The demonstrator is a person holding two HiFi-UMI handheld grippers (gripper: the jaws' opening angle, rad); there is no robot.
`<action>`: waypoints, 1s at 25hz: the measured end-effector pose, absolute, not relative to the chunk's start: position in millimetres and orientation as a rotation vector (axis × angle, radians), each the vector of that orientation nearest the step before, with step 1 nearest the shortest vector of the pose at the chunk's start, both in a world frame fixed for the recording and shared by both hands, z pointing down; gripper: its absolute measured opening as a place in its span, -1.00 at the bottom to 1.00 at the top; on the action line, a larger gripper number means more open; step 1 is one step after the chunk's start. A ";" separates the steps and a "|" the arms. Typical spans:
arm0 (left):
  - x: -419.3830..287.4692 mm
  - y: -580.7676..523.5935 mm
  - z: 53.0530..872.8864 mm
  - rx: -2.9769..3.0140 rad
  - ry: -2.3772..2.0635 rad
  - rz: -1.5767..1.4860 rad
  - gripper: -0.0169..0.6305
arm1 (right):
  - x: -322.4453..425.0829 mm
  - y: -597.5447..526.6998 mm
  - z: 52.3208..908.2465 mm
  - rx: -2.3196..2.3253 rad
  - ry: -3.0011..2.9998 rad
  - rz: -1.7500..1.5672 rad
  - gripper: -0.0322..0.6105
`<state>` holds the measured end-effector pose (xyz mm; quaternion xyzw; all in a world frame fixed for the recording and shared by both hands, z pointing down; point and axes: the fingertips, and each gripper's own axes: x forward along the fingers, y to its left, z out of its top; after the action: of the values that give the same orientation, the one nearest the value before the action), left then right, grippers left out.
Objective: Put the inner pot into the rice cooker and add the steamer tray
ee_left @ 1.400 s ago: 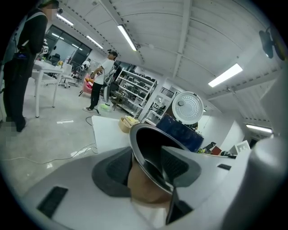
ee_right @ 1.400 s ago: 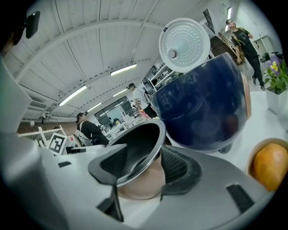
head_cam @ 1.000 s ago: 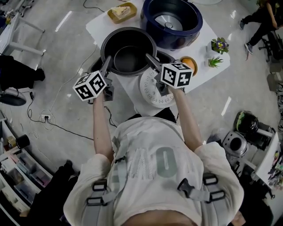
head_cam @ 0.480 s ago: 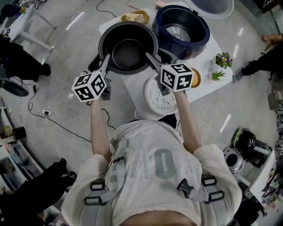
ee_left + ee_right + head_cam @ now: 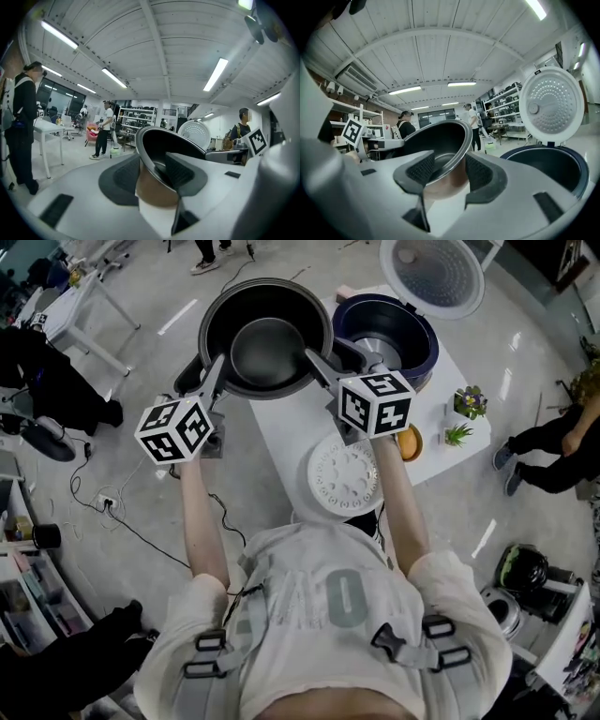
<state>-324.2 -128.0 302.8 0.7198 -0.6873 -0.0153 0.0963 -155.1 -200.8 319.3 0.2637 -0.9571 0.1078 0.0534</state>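
Observation:
The dark metal inner pot hangs in the air above the table's far left part, held by its rim on both sides. My left gripper is shut on the pot's left rim. My right gripper is shut on the right rim. The dark blue rice cooker stands open just right of the pot, its lid raised; in the right gripper view the cooker's mouth lies to the right of the pot. The white perforated steamer tray lies flat on the table near me.
The white table also carries an orange dish and two small potted plants at its right edge. Cables and a power strip lie on the floor at left. People stand around the room; shelving shows far off.
Both grippers have lifted the pot well up off the table; it now looks larger and nearer to the cooker's opening. The steamer tray has come out from under my right arm.

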 end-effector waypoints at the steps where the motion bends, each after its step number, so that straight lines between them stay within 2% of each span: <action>1: -320.5 -132.3 292.1 2.156 -2.041 -0.051 -0.40 | -151.4 -204.7 310.7 0.814 -2.916 0.317 -0.27; 14: -219.4 -229.5 223.5 2.448 -1.891 -0.029 -0.40 | -40.3 -264.1 238.9 1.175 -2.860 0.148 -0.26; 25: -124.1 -305.0 257.9 2.513 -1.661 0.170 -0.40 | 57.5 -307.8 277.2 1.369 -2.719 0.335 -0.26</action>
<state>-124.1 -305.0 257.9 0.8313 -0.5495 0.0563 0.0622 57.5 -307.8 277.2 0.4467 -0.8871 0.1095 0.0396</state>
